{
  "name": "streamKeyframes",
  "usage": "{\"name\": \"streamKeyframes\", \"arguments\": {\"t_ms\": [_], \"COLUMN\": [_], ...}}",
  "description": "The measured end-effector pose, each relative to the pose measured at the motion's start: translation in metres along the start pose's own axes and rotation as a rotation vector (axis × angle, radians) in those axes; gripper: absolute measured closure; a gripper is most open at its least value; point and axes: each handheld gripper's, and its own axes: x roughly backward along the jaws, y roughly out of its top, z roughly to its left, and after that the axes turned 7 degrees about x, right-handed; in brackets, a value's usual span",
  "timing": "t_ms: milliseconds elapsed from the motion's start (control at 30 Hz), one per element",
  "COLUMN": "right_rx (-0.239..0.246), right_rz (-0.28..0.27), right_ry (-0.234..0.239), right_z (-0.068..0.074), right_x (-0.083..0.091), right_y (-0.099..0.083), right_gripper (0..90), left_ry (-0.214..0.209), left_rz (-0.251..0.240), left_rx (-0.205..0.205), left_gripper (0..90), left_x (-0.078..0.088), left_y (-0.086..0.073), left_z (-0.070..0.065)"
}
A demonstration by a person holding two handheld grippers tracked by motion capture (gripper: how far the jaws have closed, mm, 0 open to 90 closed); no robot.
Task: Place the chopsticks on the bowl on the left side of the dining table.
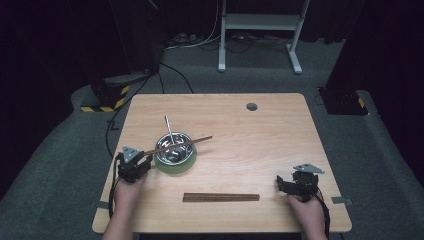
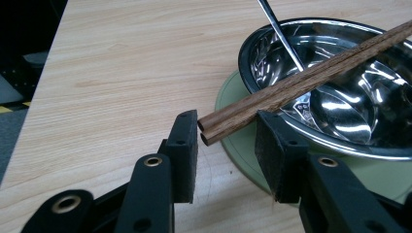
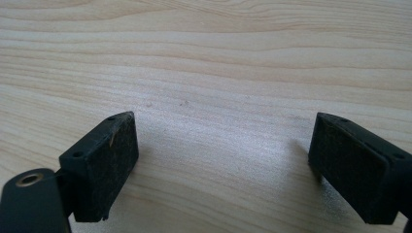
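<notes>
Left claw [image 2: 226,138] half open around chopsticks [image 2: 301,80] lying across bowl [image 2: 340,141], pads not pressing – right claw [image 3: 221,167] wide, lower right

Two black hand-held grippers, left hand-held gripper [image 1: 134,165] and right hand-held gripper [image 1: 295,184], each topped with a grey three-cornered plate and trailing a black cable. Jaws matte black with flat rectangular pads [image 3: 108,167], small screw holes in the pad blocks, brass-coloured eyelets at the link joints. Forearms bare, no sleeves in frame.
</notes>
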Motion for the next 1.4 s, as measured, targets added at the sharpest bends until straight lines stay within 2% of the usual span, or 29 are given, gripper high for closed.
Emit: {"name": "streamKeyframes", "arguments": {"t_ms": [33,67,100,133,167,200,233,267,300,367,400,433,467,500,667,700,767,800,867,900,933,967,1000,1067,1100,1133,1167,1333,1400], "right_rx": [-0.002,-0.001,0.006,0.005,-0.005,-0.011,0.012,0.029,0.046,0.066,0.081,0.090,0.097,0.107,0.165,0.169,0.189,0.195,0.207,0.212,0.220,0.216,0.220,0.235,0.237,0.250,0.234,0.258,0.245], "right_rz": [0.002,0.001,0.000,0.009,0.012,0.024,0.002,-0.033,-0.044,-0.064,-0.061,-0.077,-0.084,-0.092,-0.123,-0.128,-0.131,-0.136,-0.149,-0.159,-0.168,-0.171,-0.174,-0.189,-0.189,-0.195,-0.188,-0.174,-0.171], "right_ry": [0.008,0.010,0.013,0.015,0.029,0.048,0.038,0.018,0.016,0.022,0.030,0.030,0.035,0.040,0.070,0.073,0.086,0.094,0.104,0.106,0.106,0.113,0.116,0.114,0.113,0.104,0.112,0.115,0.120], "right_z": [0.000,0.000,0.000,0.000,0.000,0.001,0.004,0.010,0.013,0.024,0.028,0.036,0.042,0.049,0.088,0.094,0.109,0.116,0.128,0.134,0.139,0.143,0.146,0.155,0.157,0.160,0.162,0.165,0.166], "right_x": [0.000,0.000,0.001,0.002,0.004,0.006,0.009,0.010,0.012,0.013,0.013,0.011,0.009,0.007,-0.012,-0.016,-0.025,-0.029,-0.037,-0.043,-0.048,-0.054,-0.058,-0.069,-0.071,-0.075,-0.079,-0.095,-0.099], "right_y": [0.000,0.000,0.000,0.002,0.005,0.007,0.012,0.017,0.021,0.032,0.037,0.044,0.050,0.056,0.086,0.091,0.102,0.107,0.118,0.125,0.130,0.135,0.139,0.148,0.151,0.155,0.157,0.165,0.166], "right_gripper": [11.2,12.5,15.4,20.8,25.9,27.2,31.7,35.6,39.3,44.1,46.0,49.7,51.8,54.0,63.2,64.2,66.7,67.9,70.5,71.5,72.6,73.5,74.2,75.2,75.8,76.6,77.5,79.4,79.9], "left_ry": [0.001,0.000,-0.004,-0.004,0.000,-0.004,-0.004,-0.006,-0.004,-0.003,-0.010,-0.018,-0.015,-0.014,-0.031,-0.032,-0.042,-0.045,-0.054,-0.052,-0.060,-0.061,-0.058,-0.063,-0.066,-0.071,-0.071,-0.077,-0.082], "left_rz": [-0.004,-0.013,-0.009,-0.027,-0.015,-0.019,-0.034,-0.055,-0.037,-0.032,-0.037,-0.057,-0.036,-0.044,-0.035,-0.037,-0.033,-0.025,-0.029,-0.022,-0.024,-0.018,-0.012,-0.005,-0.021,-0.020,-0.017,-0.009,-0.007], "left_rx": [-0.001,0.019,0.001,0.017,-0.012,-0.012,0.009,0.039,0.005,-0.007,-0.002,0.033,-0.018,0.003,-0.004,0.012,0.003,-0.016,0.002,-0.007,0.021,-0.017,-0.023,-0.022,0.012,0.011,0.006,0.007,0.008], "left_gripper": [60.1,60.1,60.1,60.0,59.8,59.6,59.2,58.8,58.6,57.8,57.6,57.6,57.6,57.6,57.8,57.9,58.2,58.4,59.4,59.3,59.4,59.4,59.4,59.3,59.4,59.3,59.3,59.1,59.1], "left_x": [-0.001,-0.003,-0.003,-0.004,-0.003,-0.003,-0.004,-0.006,-0.005,-0.006,-0.006,-0.006,-0.005,-0.006,-0.007,-0.007,-0.008,-0.007,-0.010,-0.010,-0.011,-0.010,-0.011,-0.011,-0.012,-0.012,-0.012,-0.012,-0.013], "left_y": [0.000,0.000,0.001,0.001,0.002,0.002,0.002,0.002,0.002,0.002,0.003,0.003,0.004,0.004,0.007,0.007,0.008,0.008,0.008,0.008,0.007,0.007,0.007,0.007,0.006,0.006,0.006,0.007,0.007], "left_z": [0.001,0.001,0.003,0.003,0.005,0.007,0.006,0.005,0.008,0.010,0.010,0.009,0.013,0.012,0.016,0.015,0.016,0.017,0.015,0.015,0.013,0.015,0.014,0.015,0.013,0.013,0.013,0.015,0.015]}}
